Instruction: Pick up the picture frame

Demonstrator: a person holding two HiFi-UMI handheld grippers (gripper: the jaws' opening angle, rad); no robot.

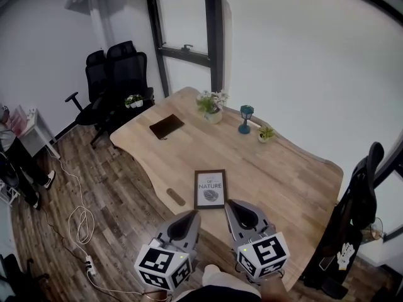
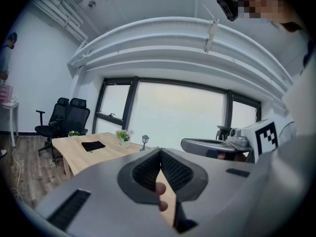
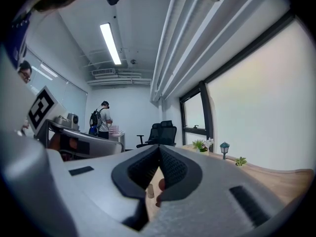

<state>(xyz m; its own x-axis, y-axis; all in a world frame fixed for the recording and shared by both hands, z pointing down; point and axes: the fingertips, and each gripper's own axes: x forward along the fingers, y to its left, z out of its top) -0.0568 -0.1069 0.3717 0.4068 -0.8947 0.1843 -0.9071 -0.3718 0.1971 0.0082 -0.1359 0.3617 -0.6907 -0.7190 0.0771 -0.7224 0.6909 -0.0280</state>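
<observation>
nothing is lifted yet: the picture frame (image 1: pixel 210 189) lies flat and untouched on the table (image 1: pixel 283 168) at lower centre, just ahead of the left gripper (image 1: pixel 191 216) and right gripper (image 1: pixel 234 204), both pinched shut and empty.

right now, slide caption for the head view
Left gripper and right gripper, both shut, near the frame on the table

picture frame (image 1: pixel 210 189): dark border, white print | table (image 1: pixel 283 162): pale wood | chairs (image 1: pixel 119 74): black
</observation>
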